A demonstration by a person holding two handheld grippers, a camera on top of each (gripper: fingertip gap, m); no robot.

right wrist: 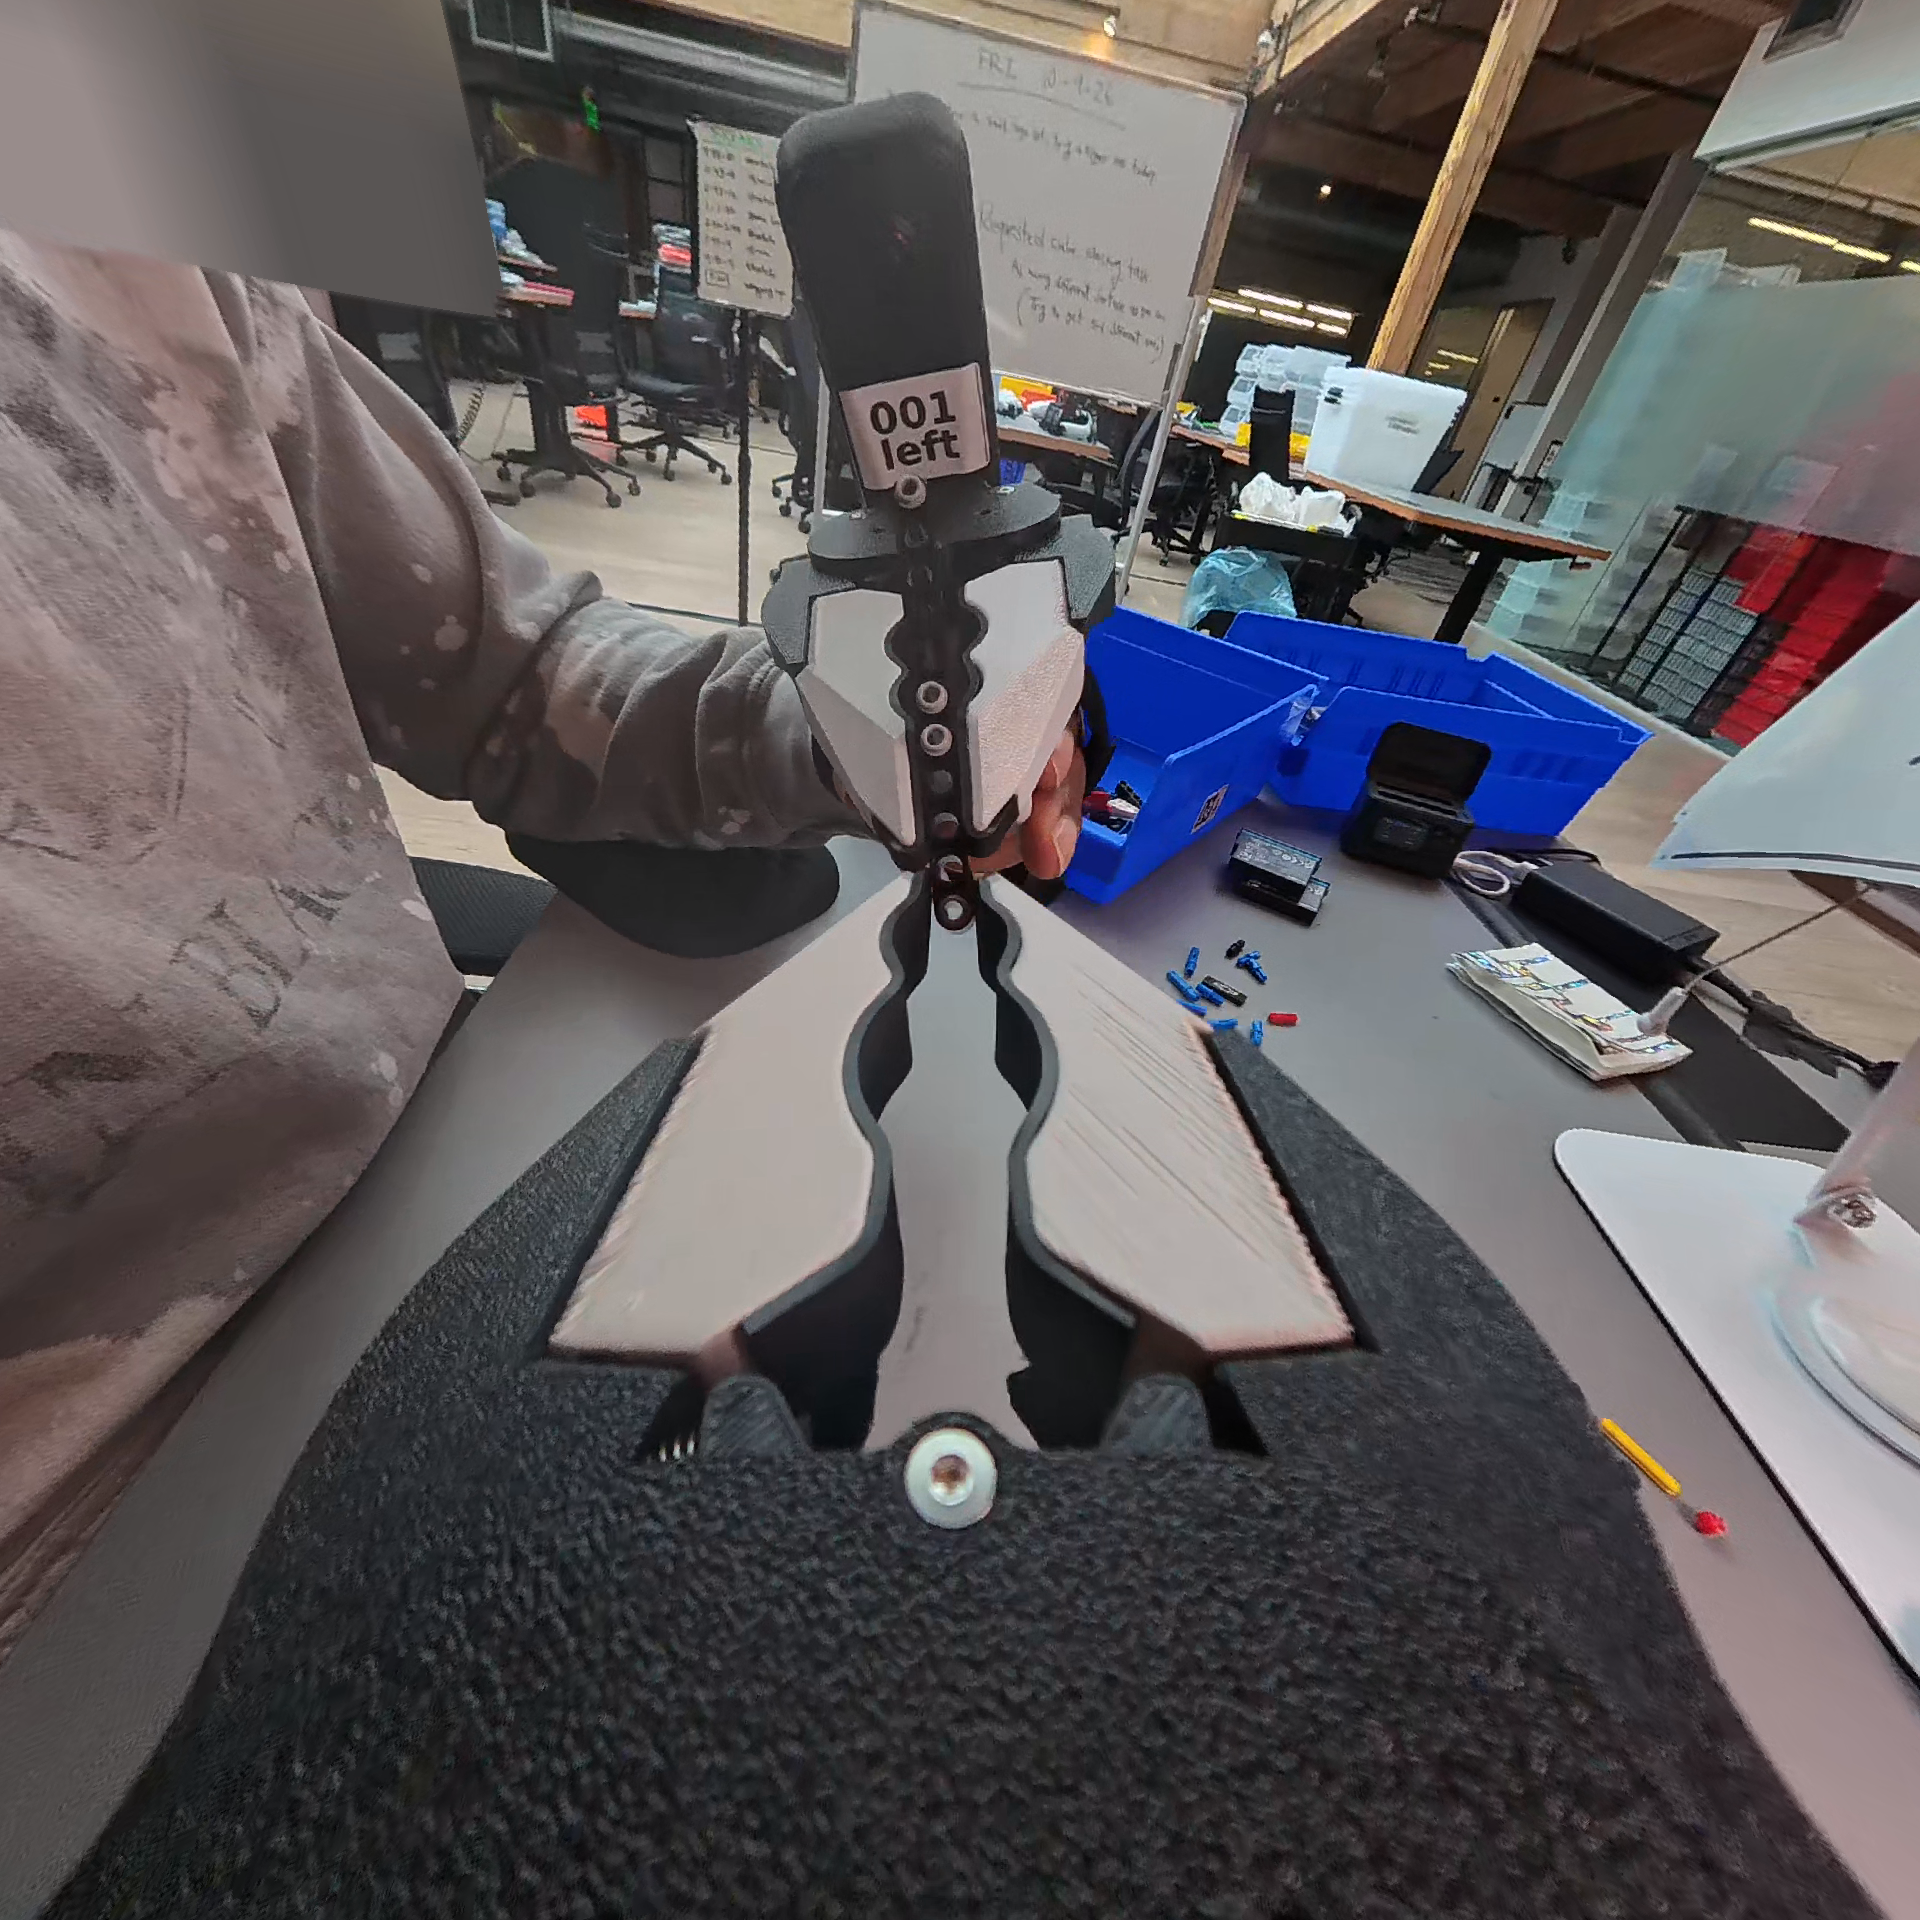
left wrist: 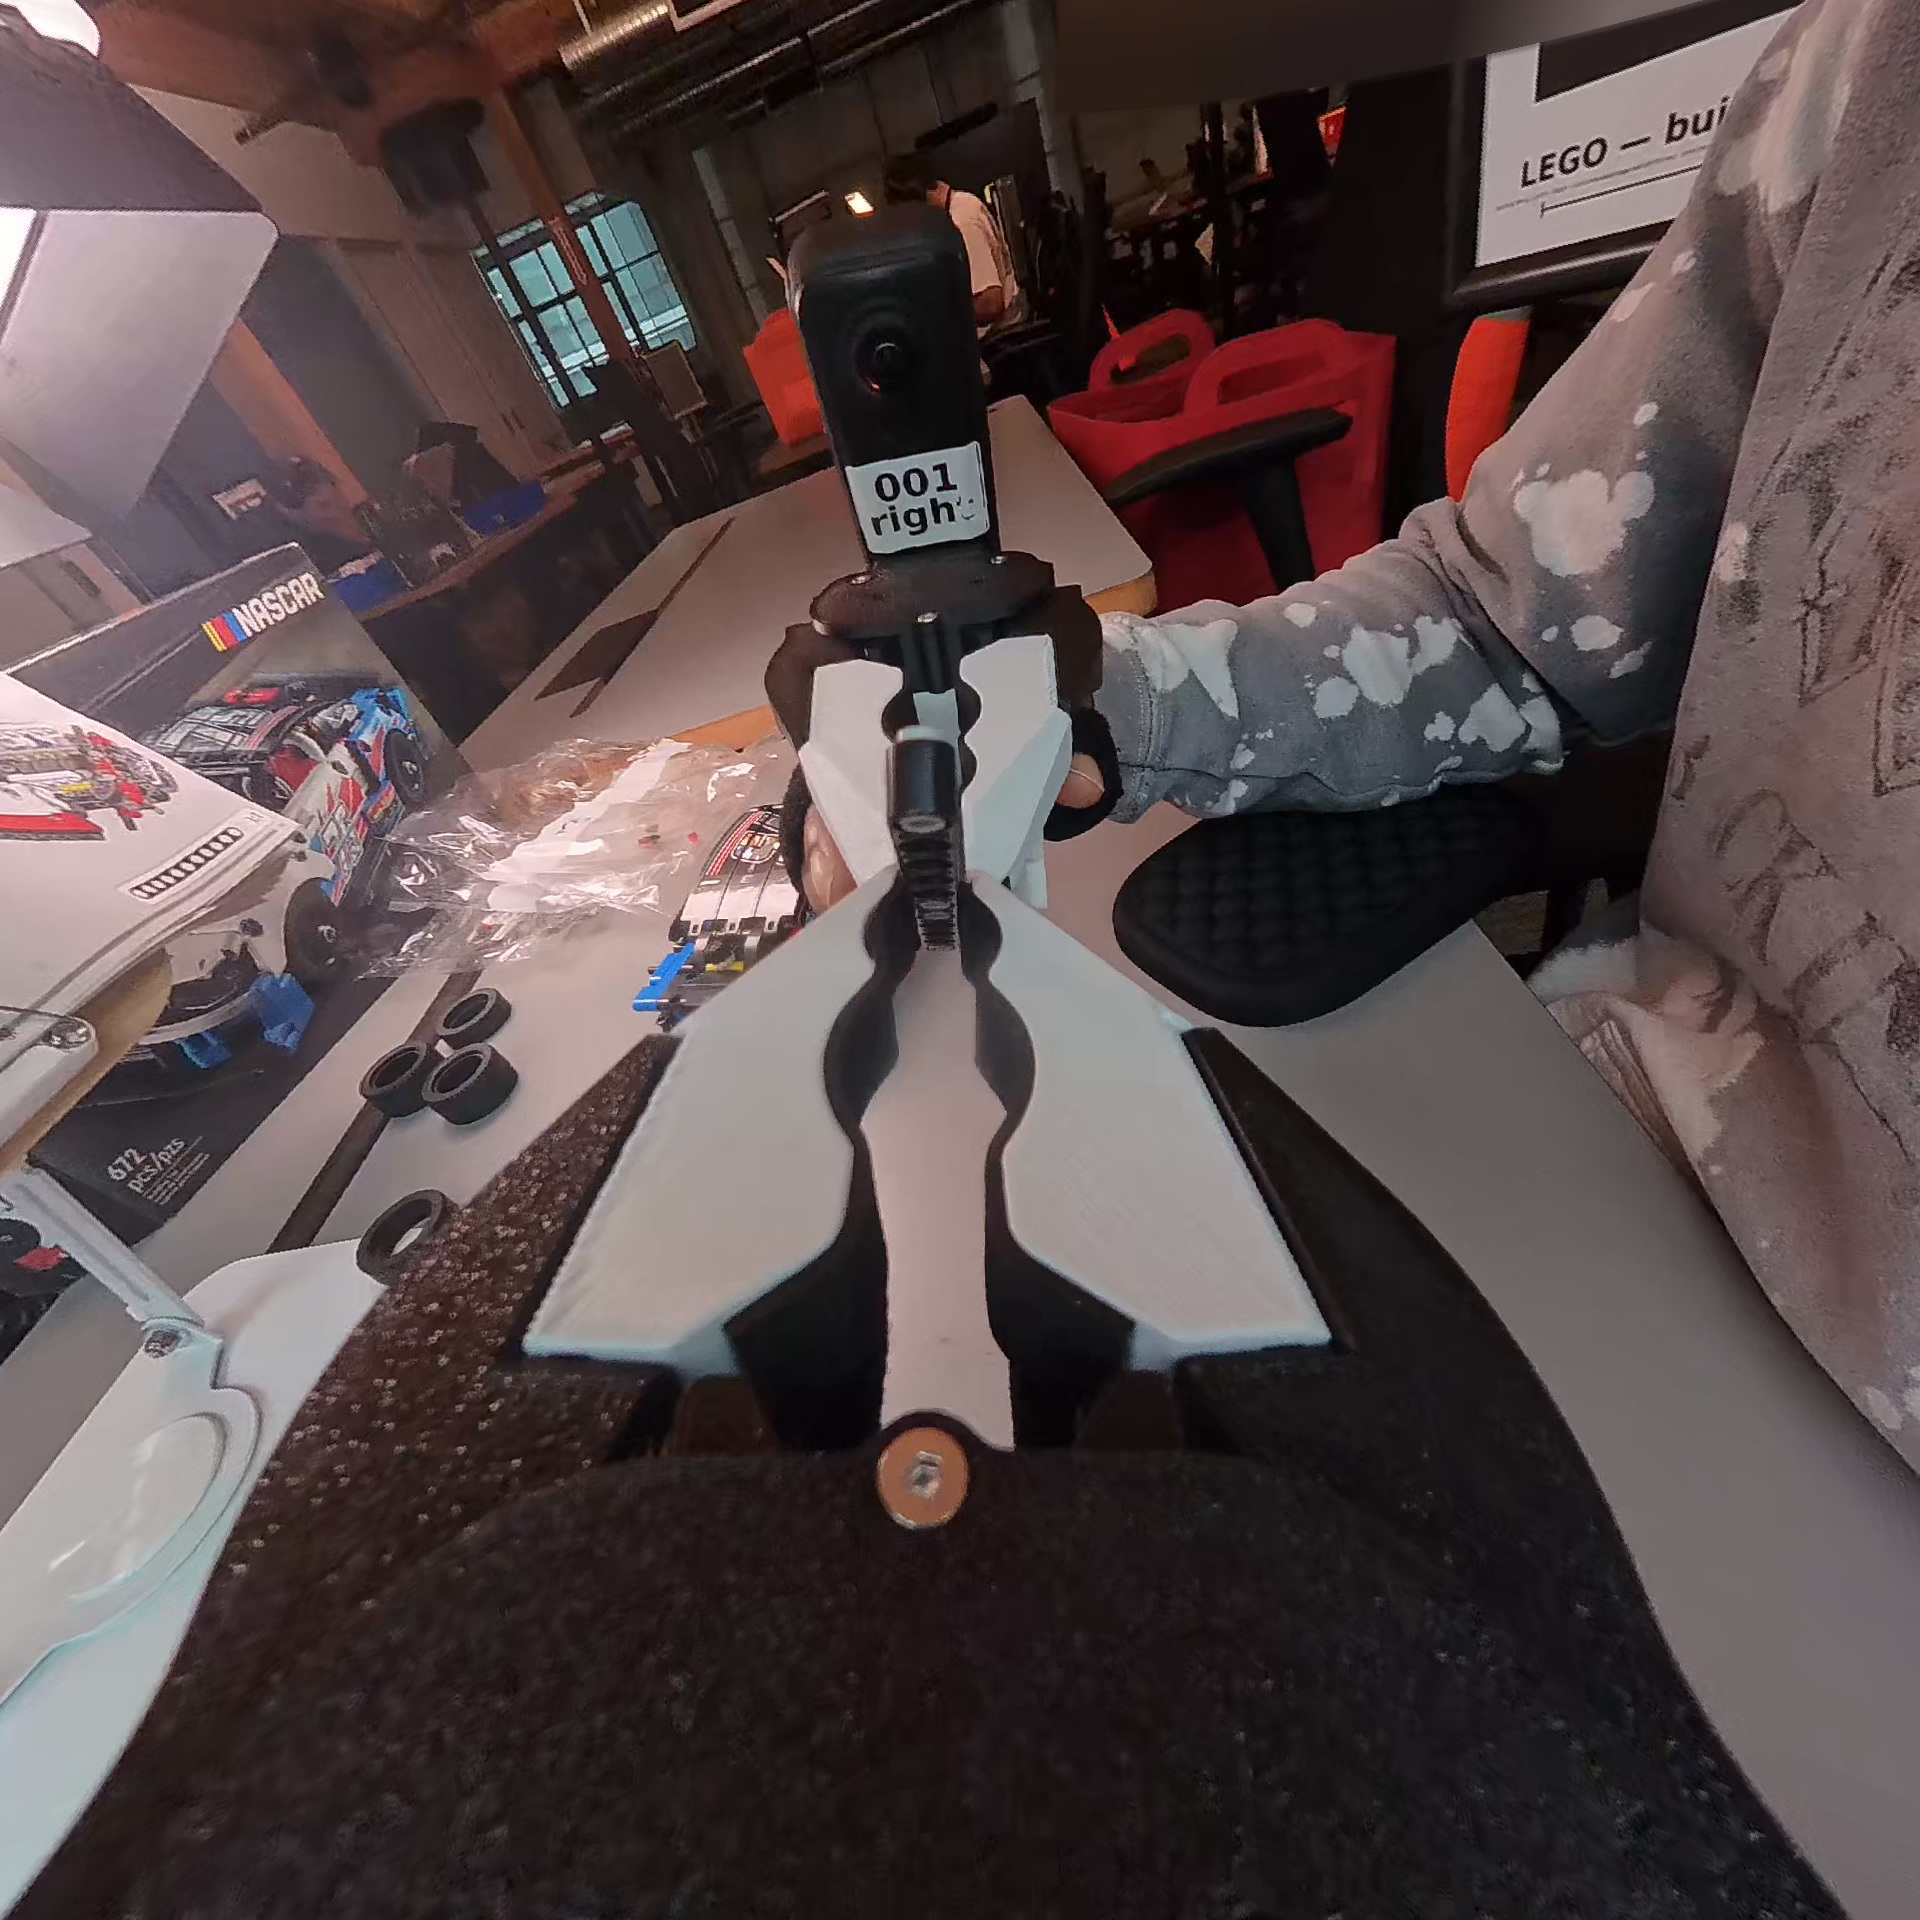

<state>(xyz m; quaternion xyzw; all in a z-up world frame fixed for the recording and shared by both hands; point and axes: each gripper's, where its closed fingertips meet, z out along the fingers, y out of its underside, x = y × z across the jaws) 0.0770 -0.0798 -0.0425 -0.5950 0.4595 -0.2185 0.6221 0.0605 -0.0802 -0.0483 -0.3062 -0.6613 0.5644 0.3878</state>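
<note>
My two grippers face each other tip to tip above the grey table point(left wrist: 1403, 1195), each held in a person's hand. My left gripper point(left wrist: 935, 920) is shut on a black ridged toy-brick beam point(left wrist: 932, 883). The right gripper point(left wrist: 925, 847) meets it from the far side, with a black cylinder and white ring point(left wrist: 920, 774) between its fingers. In the right wrist view, my right gripper point(right wrist: 951, 902) is shut on the end of a black holed beam point(right wrist: 935, 727). That beam runs back between the fingers of the left gripper point(right wrist: 943, 847).
Several black tyres point(left wrist: 457, 1055), a car set box point(left wrist: 281, 748), clear bags point(left wrist: 561, 831) and a part-built car point(left wrist: 727, 904) lie to the left. Blue bins point(right wrist: 1403, 717), loose blue and black pins point(right wrist: 1210, 987), a folded sheet point(right wrist: 1569, 1008) and a white stand base point(right wrist: 1704, 1278) lie to the right. The grippers are tip to tip, or close to it.
</note>
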